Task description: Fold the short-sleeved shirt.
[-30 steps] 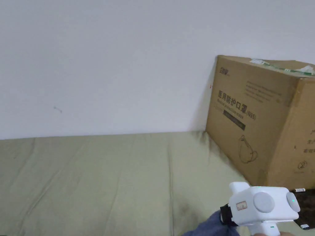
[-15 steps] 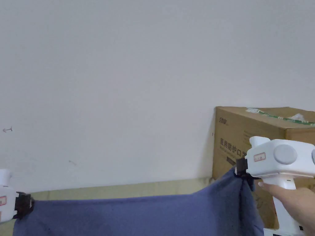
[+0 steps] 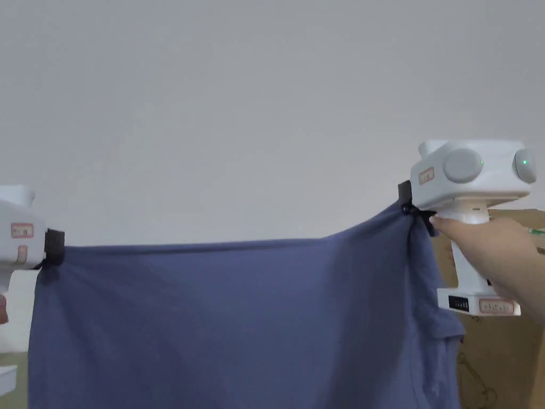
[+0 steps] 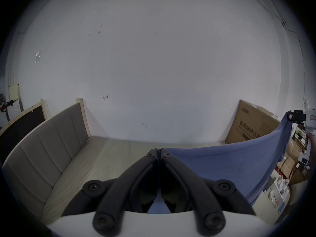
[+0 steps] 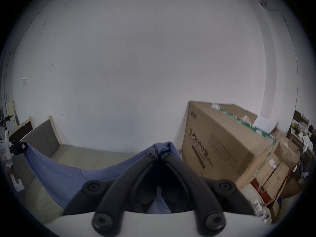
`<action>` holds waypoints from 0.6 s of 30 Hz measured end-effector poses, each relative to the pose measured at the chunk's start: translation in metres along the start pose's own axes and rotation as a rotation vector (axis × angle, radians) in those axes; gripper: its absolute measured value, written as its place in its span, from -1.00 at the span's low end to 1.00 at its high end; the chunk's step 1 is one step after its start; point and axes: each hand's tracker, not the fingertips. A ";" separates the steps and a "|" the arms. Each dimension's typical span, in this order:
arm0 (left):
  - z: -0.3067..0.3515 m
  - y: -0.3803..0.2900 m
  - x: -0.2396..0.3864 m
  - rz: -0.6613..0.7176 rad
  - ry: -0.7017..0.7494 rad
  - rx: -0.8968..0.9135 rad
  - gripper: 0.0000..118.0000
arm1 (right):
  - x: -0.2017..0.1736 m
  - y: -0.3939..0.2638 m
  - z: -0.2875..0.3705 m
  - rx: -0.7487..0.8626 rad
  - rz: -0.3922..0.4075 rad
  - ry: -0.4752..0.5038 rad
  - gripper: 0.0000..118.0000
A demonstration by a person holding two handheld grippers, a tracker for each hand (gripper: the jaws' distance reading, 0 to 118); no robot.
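Observation:
A blue short-sleeved shirt [image 3: 234,325] hangs in the air, stretched wide between both grippers in the head view. My left gripper [image 3: 52,247] pinches its upper left corner and is shut on the cloth. My right gripper [image 3: 409,202] holds the upper right corner a little higher, also shut on it. In the left gripper view the jaws [image 4: 159,152] meet on the shirt [image 4: 222,165], which runs off to the right. In the right gripper view the jaws [image 5: 159,152] clamp the shirt [image 5: 65,175], which sags leftward. A sleeve hangs below the right gripper.
A large cardboard box [image 5: 227,148] stands on the right against the white wall. Below lies a beige mattress [image 4: 95,162] with a padded headboard [image 4: 42,143] at the left. Smaller boxes and clutter [image 5: 282,172] sit at the far right.
Both grippers have lifted the shirt well up off the mattress, and it now hangs spread in front of the wall. The head camera has tilted upward too.

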 end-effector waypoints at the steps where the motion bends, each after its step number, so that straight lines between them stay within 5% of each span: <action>1: -0.005 0.006 0.001 0.001 0.010 0.025 -0.99 | -0.002 0.008 -0.004 0.024 -0.004 -0.008 -0.99; 11: -0.062 0.001 0.012 -0.046 0.067 0.059 -0.99 | -0.030 0.010 -0.041 0.119 0.079 -0.081 -0.99; 14: -0.074 -0.037 0.011 -0.013 0.065 0.000 -0.99 | -0.028 -0.045 -0.059 0.055 0.058 -0.080 -0.99; 18: -0.077 -0.137 0.011 0.093 0.038 -0.180 -0.99 | -0.018 -0.183 -0.077 -0.236 0.022 -0.010 -0.99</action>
